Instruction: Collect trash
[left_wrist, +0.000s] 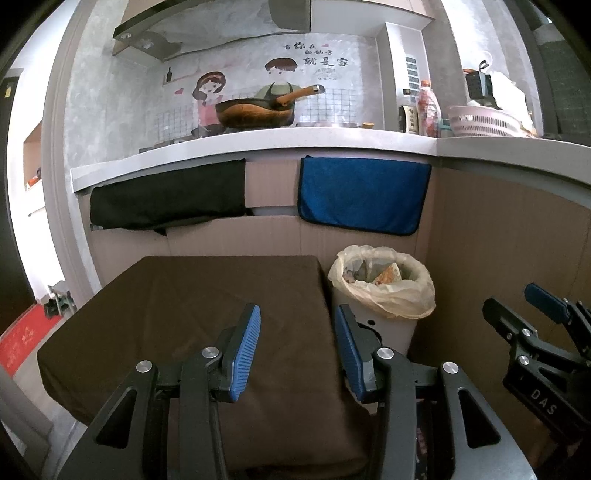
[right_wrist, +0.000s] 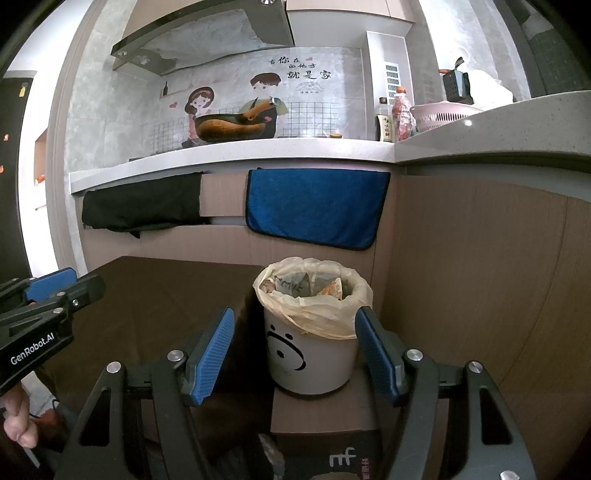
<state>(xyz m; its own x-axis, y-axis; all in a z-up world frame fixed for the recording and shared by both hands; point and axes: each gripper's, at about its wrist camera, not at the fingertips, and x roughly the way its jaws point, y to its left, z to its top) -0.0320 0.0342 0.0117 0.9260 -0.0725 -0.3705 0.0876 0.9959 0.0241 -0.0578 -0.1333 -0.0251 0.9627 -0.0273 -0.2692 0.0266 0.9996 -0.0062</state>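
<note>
A white trash bin (right_wrist: 312, 360) with a drawn face and a pale plastic liner (right_wrist: 314, 306) stands on a cardboard box (right_wrist: 321, 410), right of a brown-covered table (left_wrist: 207, 306). Crumpled wrappers (right_wrist: 295, 286) fill its top. In the left wrist view the bin (left_wrist: 384, 295) is seen ahead and to the right. My left gripper (left_wrist: 297, 319) hovers open over the table's right part, nothing between its blue pads. My right gripper (right_wrist: 295, 321) is open too, its fingers framing the bin from a distance, holding nothing. Each gripper shows at the edge of the other's view.
A kitchen counter (left_wrist: 258, 149) runs behind, carrying a wok (left_wrist: 258, 110), bottles (left_wrist: 428, 110) and a pink basket (left_wrist: 484, 122). A black cloth (left_wrist: 166, 199) and a blue towel (left_wrist: 364, 194) hang from its edge. Brown panels (right_wrist: 480, 277) wall in the bin's corner. A hand (right_wrist: 18, 421) shows lower left.
</note>
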